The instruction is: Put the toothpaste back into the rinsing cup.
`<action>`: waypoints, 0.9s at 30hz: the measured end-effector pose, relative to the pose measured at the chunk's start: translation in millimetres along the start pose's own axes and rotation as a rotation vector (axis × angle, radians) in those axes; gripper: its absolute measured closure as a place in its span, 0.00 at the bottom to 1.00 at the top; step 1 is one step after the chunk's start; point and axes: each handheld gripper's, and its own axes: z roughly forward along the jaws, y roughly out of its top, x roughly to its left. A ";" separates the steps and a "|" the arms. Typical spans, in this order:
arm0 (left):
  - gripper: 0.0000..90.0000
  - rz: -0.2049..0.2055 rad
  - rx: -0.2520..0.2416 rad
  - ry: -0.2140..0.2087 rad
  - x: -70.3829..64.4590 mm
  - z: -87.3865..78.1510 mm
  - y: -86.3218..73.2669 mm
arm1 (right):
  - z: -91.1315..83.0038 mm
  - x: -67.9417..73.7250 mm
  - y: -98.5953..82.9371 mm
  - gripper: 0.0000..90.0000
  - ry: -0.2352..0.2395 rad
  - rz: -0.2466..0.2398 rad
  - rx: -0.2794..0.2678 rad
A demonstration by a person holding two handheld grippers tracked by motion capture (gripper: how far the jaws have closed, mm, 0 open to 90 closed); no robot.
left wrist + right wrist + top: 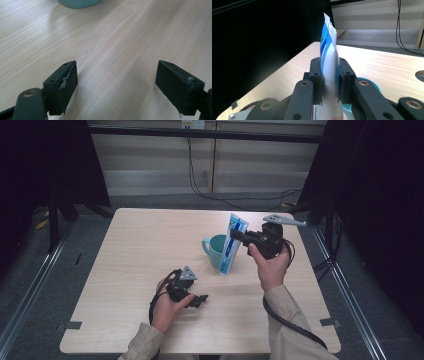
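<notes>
— Step in hand? 
— Carrying, by the look of it: right claw clamped on a toothpaste tube, held nearly upright just beside the cup, on the cup's right as seen from above. Lower end of the tube down near the worktop, right beside the foot of the cup; touching the wood or not, cannot tell. 
— And the other side? 
— Left claw spread wide and holding nothing, resting low over the worktop, well short of the cup and toward the near edge. Only the cup's base visible far ahead between its pads. 
— Next move? 
— Probably lifting the tube over the rim and lowering it into the cup. Calls for clearing the rim first, keeping the tube upright, then loosening the grip only once the lower end sits inside. Risk of nudging the cup sideways, being light and unheld. 
— Look of the tube? 
— Flat, white with blue bands, crimped end uppermost, pinched mid-length between the pads. Soft-walled, so likely to flex under the squeeze. 
— Cup? 
— Teal, handle turned away from the tube, upright.
</notes>
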 end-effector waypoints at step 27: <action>0.18 0.051 -0.008 0.012 -2.4 3.8 -5.4 | 1.9 -0.1 23.3 0.85 -0.020 -0.020 -0.038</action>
